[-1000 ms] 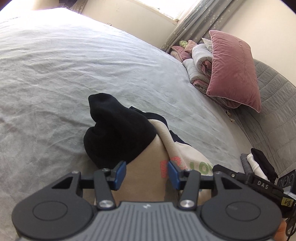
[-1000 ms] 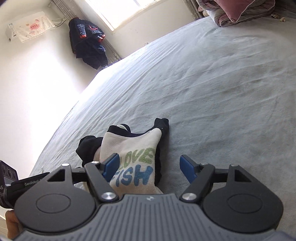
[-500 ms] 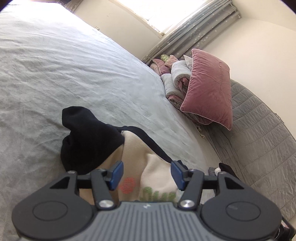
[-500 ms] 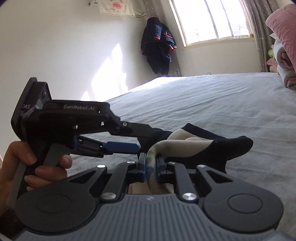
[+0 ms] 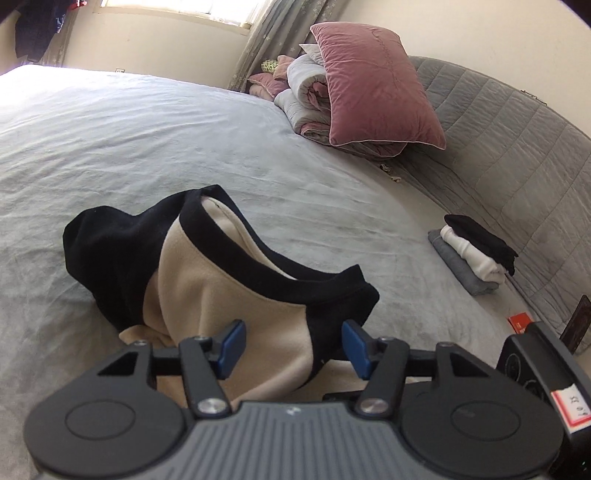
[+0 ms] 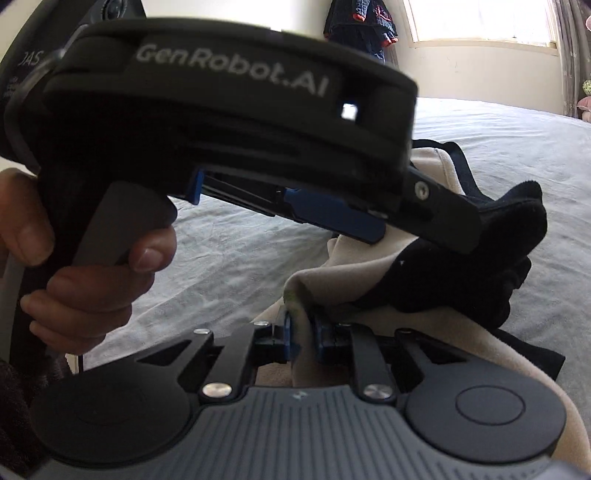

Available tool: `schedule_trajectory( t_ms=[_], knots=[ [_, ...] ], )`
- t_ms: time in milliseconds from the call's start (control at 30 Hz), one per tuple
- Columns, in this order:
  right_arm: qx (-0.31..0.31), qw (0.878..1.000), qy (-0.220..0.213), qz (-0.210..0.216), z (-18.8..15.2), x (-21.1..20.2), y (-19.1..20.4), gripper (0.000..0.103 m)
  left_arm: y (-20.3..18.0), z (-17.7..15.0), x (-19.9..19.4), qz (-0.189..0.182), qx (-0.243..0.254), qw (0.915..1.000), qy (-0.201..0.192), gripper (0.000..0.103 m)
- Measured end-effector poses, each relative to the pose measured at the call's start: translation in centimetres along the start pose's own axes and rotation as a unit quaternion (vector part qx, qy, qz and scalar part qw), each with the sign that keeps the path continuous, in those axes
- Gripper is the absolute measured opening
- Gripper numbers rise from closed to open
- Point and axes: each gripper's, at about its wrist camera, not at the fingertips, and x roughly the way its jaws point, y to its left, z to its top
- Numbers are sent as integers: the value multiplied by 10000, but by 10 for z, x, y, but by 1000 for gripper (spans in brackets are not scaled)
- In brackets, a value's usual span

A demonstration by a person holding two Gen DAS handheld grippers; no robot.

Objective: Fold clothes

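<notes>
A beige sweatshirt with black sleeves and black collar (image 5: 221, 280) lies bunched on the grey bed (image 5: 147, 147). In the left wrist view my left gripper (image 5: 293, 349) is open, its blue pads on either side of the beige and black cloth just above the garment. In the right wrist view my right gripper (image 6: 303, 334) is shut on a fold of the beige sweatshirt (image 6: 332, 280). The left gripper's body (image 6: 229, 122) fills the upper part of that view, close above the right one, held by a hand (image 6: 85, 273).
A stack of folded clothes (image 5: 476, 258) lies at the right by the grey quilted headboard (image 5: 517, 140). A pink pillow (image 5: 373, 85) leans on rolled bedding at the back. A red card (image 5: 519, 320) lies near the bed's right edge. A dark jacket (image 6: 364, 27) hangs by the window.
The right gripper closed on the sweatshirt's beige edge and lifted it. The left gripper swung toward the headboard side and came in close above the right gripper, staying open.
</notes>
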Motion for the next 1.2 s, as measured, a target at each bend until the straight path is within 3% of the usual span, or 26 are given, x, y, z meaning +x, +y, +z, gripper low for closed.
schedule_trajectory(
  t_ms=[33,100,133,200,333,467,600,700,767,933,1067,1100,1200],
  knots=[
    [-6,10000,9,-1,0,-2,1,20,-1,-1,3,135,73,9999,22,38],
    [1,10000,70,3,2,-6,0,22,-1,-2,3,220,54,9997,-26,14],
    [24,10000,84,13,3,-8,-1,31,0,0,1,254,-15,9996,-101,10],
    [72,10000,60,-5,7,-16,-5,40,4,2,-6,353,-151,9988,-289,10],
    [275,9993,-205,-150,17,-37,-16,43,19,2,-23,664,-630,9939,-616,9],
    [761,9941,-593,-504,26,-56,-41,46,39,0,-31,810,-1235,9870,-633,9],
    [1477,9805,-762,-1052,22,-65,-68,59,46,-4,-35,928,-1395,9842,-581,9],
    [2079,9708,-608,-1034,19,-54,-102,59,47,-6,-36,959,-1461,9831,-546,9],
    [2551,9631,-466,-728,18,-44,-115,60,48,-7,-35,953,-1515,9825,-518,9],
    [2840,9573,-367,-402,18,-19,-111,70,50,-8,-30,934,-1618,9814,-445,9],
    [3100,9487,-557,-270,21,-11,-110,70,49,-7,-26,909,-1659,9811,-400,9],
    [3156,9464,-632,-253,21,-11,-110,66,49,-6,-24,900,-1666,9811,-389,9],
    [3255,9413,-837,-312,20,-11,-119,25,48,-5,-21,892,-1689,9808,-388,9]
  ],
)
